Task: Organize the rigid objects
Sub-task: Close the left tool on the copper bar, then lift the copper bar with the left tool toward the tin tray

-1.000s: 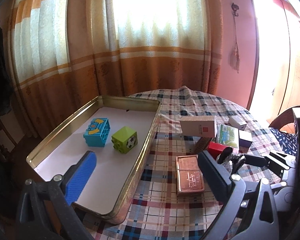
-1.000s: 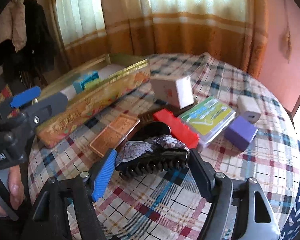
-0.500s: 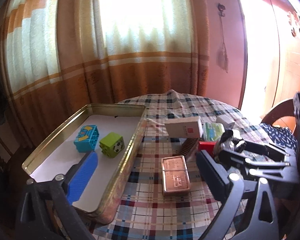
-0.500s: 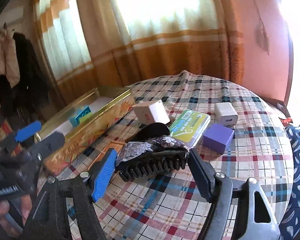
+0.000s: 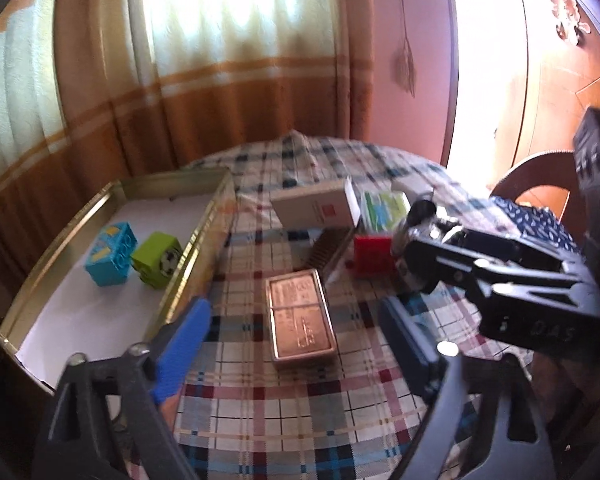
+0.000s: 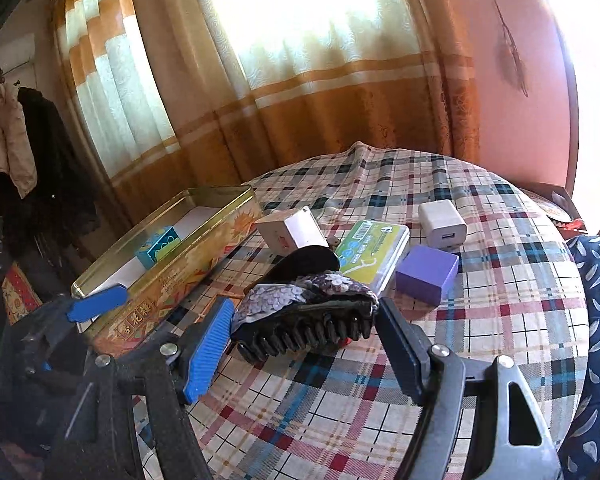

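My right gripper (image 6: 304,320) is shut on a black hair claw clip (image 6: 306,314) with a sequin top and holds it above the plaid table. The clip also shows in the left wrist view (image 5: 422,220). A gold tin tray (image 5: 204,232) at the left holds a blue toy block (image 5: 110,254) and a green toy block (image 5: 156,258). The tray also shows in the right wrist view (image 6: 180,256). My left gripper (image 5: 296,344) is open and empty above a copper tin (image 5: 300,316).
On the table lie a white box (image 6: 290,228), a green flosser case (image 6: 372,248), a purple block (image 6: 428,274), a white charger (image 6: 442,224), a red block (image 5: 372,254) and a brown comb (image 5: 326,250). A chair (image 5: 540,184) stands at the right.
My right gripper has risen with the hair clip and moved towards the tray. My left gripper has swung right, from over the tray to over the copper tin.
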### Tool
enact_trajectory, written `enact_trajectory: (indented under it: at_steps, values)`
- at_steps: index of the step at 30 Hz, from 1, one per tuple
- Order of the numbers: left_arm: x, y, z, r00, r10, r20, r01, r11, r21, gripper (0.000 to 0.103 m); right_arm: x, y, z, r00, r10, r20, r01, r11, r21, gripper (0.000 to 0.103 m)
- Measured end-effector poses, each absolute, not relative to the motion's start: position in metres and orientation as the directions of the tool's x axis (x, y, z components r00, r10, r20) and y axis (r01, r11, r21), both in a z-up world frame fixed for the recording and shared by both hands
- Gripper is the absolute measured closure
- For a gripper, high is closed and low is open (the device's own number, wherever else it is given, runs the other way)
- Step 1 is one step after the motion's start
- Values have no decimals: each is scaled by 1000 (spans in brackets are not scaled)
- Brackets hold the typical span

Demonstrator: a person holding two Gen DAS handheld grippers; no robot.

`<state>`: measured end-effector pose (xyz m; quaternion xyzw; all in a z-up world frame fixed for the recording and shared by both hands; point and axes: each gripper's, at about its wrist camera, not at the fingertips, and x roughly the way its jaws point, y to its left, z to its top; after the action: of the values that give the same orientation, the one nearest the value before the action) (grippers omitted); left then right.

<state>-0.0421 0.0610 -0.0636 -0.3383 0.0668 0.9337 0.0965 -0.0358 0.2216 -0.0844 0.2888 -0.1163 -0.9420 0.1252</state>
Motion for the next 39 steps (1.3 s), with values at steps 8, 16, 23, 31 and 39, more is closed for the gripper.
enact_trajectory:
  at_steps: [8,16,23,31,39]
  values:
    - [-62,72,-81,-658,166,-734,-272,-962,26,34,-36,221,-85,-801,-303,-517,170,-942,290,29]
    - [-75,82,-89,-633,148,-760,-272,-961,39,34,-35,222,-84,-800,-304,-517,170,-942,291,29]
    - [-86,78,-97,-595,155,-788,-260,-965,6,31,-36,221,-84,-798,-305,-519,172,-942,290,29]
    - [-90,67,-100,-563,195,-803,-235,-969,-70,35,-37,221,-84,-796,-309,-521,175,-941,289,29]
    - [-82,64,-98,-577,186,-795,-226,-972,-63,56,-37,220,-84,-795,-309,-521,177,-941,289,29]
